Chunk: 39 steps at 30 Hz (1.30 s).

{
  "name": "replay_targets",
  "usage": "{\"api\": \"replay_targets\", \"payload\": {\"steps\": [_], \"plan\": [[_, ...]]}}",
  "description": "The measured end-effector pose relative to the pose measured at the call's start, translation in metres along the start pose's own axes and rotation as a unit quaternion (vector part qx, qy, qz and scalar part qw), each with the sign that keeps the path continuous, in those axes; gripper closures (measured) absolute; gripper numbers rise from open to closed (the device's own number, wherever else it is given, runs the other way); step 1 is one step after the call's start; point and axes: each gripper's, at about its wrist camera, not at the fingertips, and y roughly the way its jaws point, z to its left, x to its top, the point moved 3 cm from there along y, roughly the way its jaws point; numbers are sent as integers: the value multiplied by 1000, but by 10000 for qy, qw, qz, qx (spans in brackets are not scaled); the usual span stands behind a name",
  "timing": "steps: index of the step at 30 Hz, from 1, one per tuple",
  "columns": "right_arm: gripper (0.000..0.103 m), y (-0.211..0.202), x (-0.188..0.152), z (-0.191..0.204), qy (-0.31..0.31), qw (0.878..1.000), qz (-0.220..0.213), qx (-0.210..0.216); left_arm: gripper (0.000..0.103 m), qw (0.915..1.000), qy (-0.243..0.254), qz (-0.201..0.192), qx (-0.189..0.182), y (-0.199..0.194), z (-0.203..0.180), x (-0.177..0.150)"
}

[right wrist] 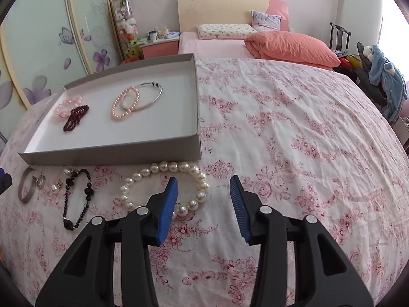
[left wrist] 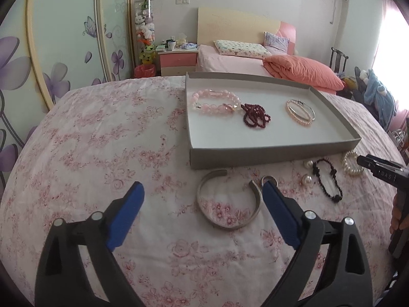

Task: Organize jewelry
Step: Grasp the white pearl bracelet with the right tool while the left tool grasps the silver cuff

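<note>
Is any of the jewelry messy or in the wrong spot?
Yes. In the tray, the dark red beads lie bunched against the pink bracelet. The white pearl bracelet, black bracelet and silver cuff lie outside it.

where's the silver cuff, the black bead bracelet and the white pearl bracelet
silver cuff [left wrist: 228, 225]: left wrist view, near band of its curve
black bead bracelet [right wrist: 67, 199]: right wrist view, its left strand
white pearl bracelet [right wrist: 163, 166]: right wrist view, a pearl on its far side

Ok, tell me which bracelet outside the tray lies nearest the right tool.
The white pearl bracelet: the right tool hangs right over its loop, one finger crossing it. The black bead bracelet and silver cuff lie further left.
</note>
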Motion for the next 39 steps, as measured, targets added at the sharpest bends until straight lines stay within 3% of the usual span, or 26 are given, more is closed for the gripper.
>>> {"api": "replay_targets", "payload": {"steps": [2, 7, 9, 22, 28, 35, 39], "plan": [[59, 3, -2, 2, -49, 10000, 53, -11, 8, 10000, 94, 19, 24, 2, -4, -3], [86, 0, -5, 9, -248, 9997, 33, 5, 7, 9996, 244, 104, 78, 6, -11, -9], [88, 0, -6, 12, -289, 9996, 33, 18, 7, 9996, 243, 145, 63, 9, -12, -11], [88, -1, -6, 9, -158, 9997, 45, 179, 6, 9959, 533, 633, 357, 38, -29, -11], [87, -2, -5, 7, -136, 9997, 50, 206, 6, 9966, 281, 740, 216, 46, -22, -7], [87, -2, -5, 7, -136, 9997, 50, 206, 19, 9973, 256, 679, 117, 44, -23, -7], [87, -2, -5, 7, -133, 9997, 50, 212, 19, 9973, 258, 678, 105, 44, -24, -7]]}}
